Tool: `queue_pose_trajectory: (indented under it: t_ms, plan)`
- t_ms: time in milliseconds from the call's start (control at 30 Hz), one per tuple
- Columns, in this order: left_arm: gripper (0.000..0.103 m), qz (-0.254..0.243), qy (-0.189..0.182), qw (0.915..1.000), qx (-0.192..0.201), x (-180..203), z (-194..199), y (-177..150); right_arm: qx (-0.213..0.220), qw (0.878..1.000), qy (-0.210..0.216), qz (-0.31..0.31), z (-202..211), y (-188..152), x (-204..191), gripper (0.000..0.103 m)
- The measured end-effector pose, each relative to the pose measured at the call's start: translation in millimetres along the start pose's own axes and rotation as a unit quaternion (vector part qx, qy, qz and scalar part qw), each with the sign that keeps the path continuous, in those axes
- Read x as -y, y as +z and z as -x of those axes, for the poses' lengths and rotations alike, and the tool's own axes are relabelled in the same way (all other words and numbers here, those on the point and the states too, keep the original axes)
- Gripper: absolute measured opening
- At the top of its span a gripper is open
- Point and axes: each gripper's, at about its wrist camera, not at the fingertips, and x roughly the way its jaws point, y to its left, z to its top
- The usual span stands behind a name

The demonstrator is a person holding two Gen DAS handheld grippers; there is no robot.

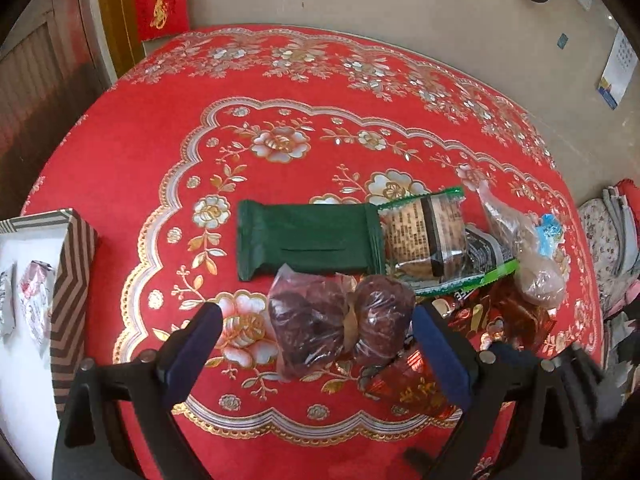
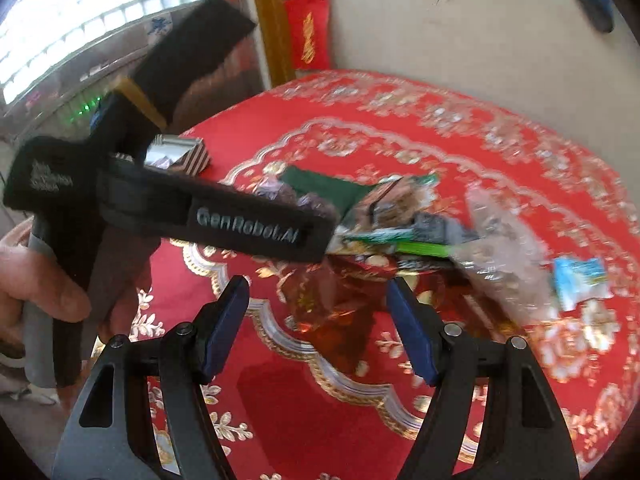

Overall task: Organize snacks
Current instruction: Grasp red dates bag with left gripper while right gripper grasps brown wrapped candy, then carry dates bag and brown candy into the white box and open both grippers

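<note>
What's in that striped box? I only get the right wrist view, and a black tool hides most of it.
Observer: The left wrist view shows the box open, with wrapped snacks lying on its white inside.
Operator: And what is that black tool doing?
Observer: That is the left gripper. Its jaws stand open on either side of a clear bag of dark red-brown pieces, without pressing it.
Operator: Anything else hidden from me?
Observer: The green packet lies flat just beyond that bag, its whole length in view.
</note>
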Motion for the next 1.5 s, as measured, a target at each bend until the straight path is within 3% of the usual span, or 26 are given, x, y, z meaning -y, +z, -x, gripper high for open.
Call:
queue_pose_trajectory:
  t_ms: [200,433,567,767,800,867,1100,1267,1500]
  plan:
    - [0.097,-0.009,-0.007,0.9999,-0.006,5,-4,1,-0.008,0.999,0.052,0.004,4,-18,-24,0.072]
    - [0.097,-0.008,-0.001,0.9999,-0.015,10,-12,-3,0.009,0.999,-0.001,-0.041,14,-27,-20,0.072]
    - [0.097,0.000,0.006,0.9999,-0.008,6,-13,-2,0.002,0.999,-0.050,0.004,5,-21,-38,0.072]
    - [0.094,-0.001,0.000,1.0000,-0.009,3,-15,-4,-0.028,0.998,-0.042,0.046,-12,-8,-42,0.071]
    - [0.092,-0.003,-0.001,1.0000,-0.005,3,-15,-5,-0.033,0.998,-0.041,0.046,-15,-7,-40,0.063]
    - [0.072,-0.011,-0.001,0.9999,0.003,4,-12,-6,-0.048,0.997,-0.040,0.043,-19,-9,-37,0.034]
    - [0.071,-0.014,-0.018,0.9997,0.005,-3,-2,-12,-0.022,0.999,-0.027,0.002,2,-29,-28,0.034]
    - [0.071,-0.020,-0.028,0.9992,0.021,-8,22,-23,0.013,0.999,-0.018,-0.046,26,-41,-19,0.034]
    - [0.071,-0.051,-0.022,0.9971,0.053,-14,64,-39,0.041,0.997,-0.020,-0.064,48,-40,-18,0.034]
